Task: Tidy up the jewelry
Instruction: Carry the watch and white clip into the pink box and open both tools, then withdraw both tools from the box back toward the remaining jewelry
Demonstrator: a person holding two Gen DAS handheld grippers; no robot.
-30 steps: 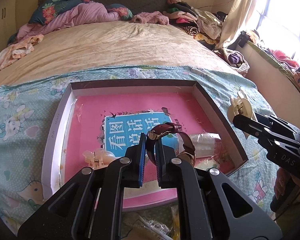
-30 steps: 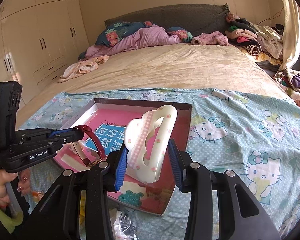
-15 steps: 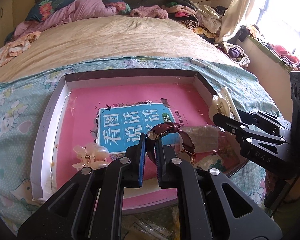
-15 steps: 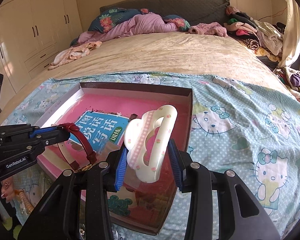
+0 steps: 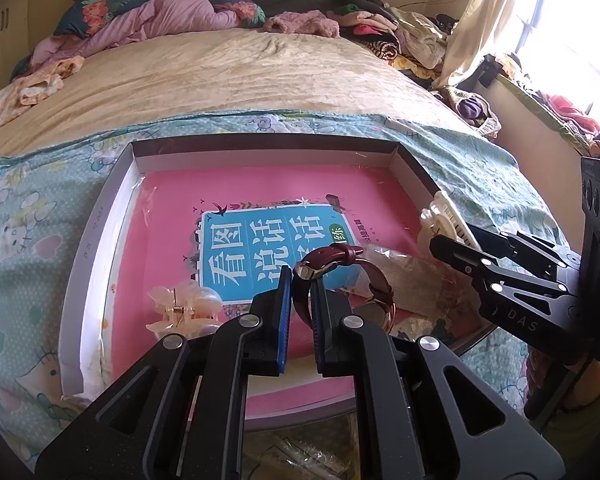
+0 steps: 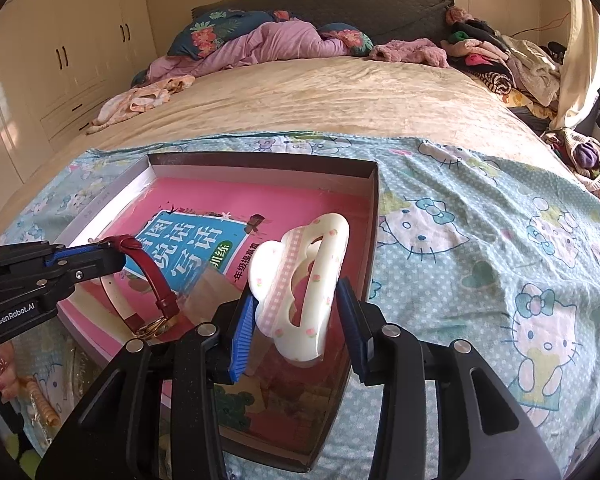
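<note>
My left gripper (image 5: 300,280) is shut on the dark red strap of a wristwatch (image 5: 342,258) and holds it over the shallow box (image 5: 100,216) with a pink book in it; it also shows in the right wrist view (image 6: 100,256). My right gripper (image 6: 296,292) is shut on a white claw hair clip (image 6: 300,276) with pink flowers, above the box's right side; the clip also shows in the left wrist view (image 5: 444,216). A pale pink claw clip (image 5: 184,308) lies in the box at the near left.
The box (image 6: 374,208) lies on a Hello Kitty sheet (image 6: 480,240) on a bed. A clear plastic bag (image 5: 412,276) lies in the box at the right. Clothes (image 5: 380,36) are piled at the far right. Plastic wrappers (image 5: 300,456) lie at the near edge.
Both grippers have moved lower and further over the box, each holding its item. The right gripper with the white clip has come in over the box's right side.
</note>
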